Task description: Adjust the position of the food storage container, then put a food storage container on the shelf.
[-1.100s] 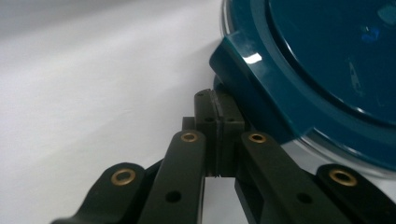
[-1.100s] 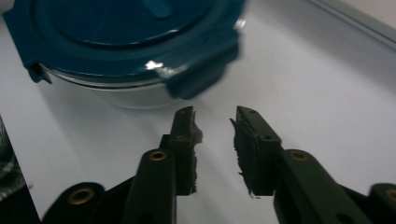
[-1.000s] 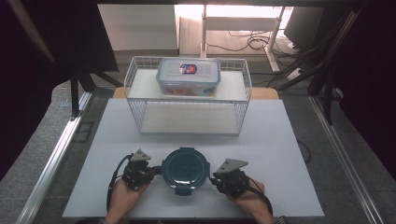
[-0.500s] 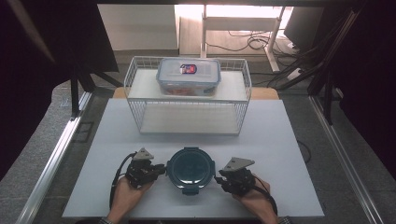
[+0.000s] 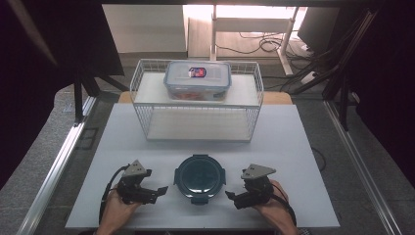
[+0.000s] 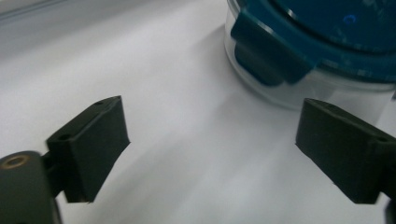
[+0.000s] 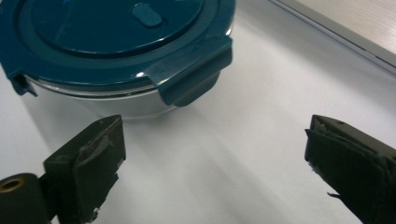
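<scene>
The round container (image 5: 199,177) sits on the desk (image 5: 303,161) between both hands, left gripper (image 5: 155,192) and right gripper (image 5: 234,197) just opened wide, nothing between the jaws, probably letting it rest flat.

Two hands come in from the near edge of the high view, each holding a claw low over the worktop. The left claw (image 5: 159,190) sits near left in the left hand (image 5: 117,209), its black jaws pointing right. The right claw (image 5: 231,196) sits near right in the right hand (image 5: 269,208), its jaws pointing left, so the two face each other. Both pairs of jaws have just been opening and now stand wide apart, with nothing between them. A dark cable loops from each claw back toward the wrist.
</scene>
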Available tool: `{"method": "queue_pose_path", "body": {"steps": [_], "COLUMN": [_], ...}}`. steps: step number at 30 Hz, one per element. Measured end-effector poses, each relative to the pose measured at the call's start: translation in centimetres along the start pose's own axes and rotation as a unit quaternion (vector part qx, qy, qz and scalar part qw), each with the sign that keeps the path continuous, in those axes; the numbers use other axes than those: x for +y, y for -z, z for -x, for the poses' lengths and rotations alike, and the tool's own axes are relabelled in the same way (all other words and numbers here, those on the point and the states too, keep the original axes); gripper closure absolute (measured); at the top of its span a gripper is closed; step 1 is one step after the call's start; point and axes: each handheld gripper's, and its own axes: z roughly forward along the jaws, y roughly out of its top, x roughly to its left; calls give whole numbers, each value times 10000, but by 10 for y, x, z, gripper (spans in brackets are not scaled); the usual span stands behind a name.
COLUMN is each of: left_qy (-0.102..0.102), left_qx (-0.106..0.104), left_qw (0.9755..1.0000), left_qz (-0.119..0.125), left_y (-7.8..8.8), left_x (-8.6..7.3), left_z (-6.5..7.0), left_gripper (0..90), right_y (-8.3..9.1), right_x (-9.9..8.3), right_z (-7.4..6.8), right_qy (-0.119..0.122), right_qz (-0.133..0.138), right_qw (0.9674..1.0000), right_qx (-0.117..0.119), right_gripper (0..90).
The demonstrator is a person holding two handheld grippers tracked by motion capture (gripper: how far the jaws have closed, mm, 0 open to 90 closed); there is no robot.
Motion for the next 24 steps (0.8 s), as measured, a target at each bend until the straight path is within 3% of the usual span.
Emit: {"method": "queue_pose_path", "body": {"steps": [5, 13, 24], "left_qy": [-128, -22, 23], "left_qx": [28, -53, -359], "left_qw": [9999, 9998, 9990], "left_qz": [10, 165, 258], "left_y": [-1, -3, 0], "left_x": [-5, -5, 5], "left_z": [1, -1, 3], "left_gripper": [49, 24, 35], "right_y": [0, 2, 6], "right_x": [0, 2, 5], "right_z": [1, 1, 4], "right_qy": [-56, -94, -167], "right_qz": [50, 98, 360], "right_qw": [9999, 9996, 9989], "right_qx": [103, 233, 247], "right_gripper": [37, 51, 38]}}
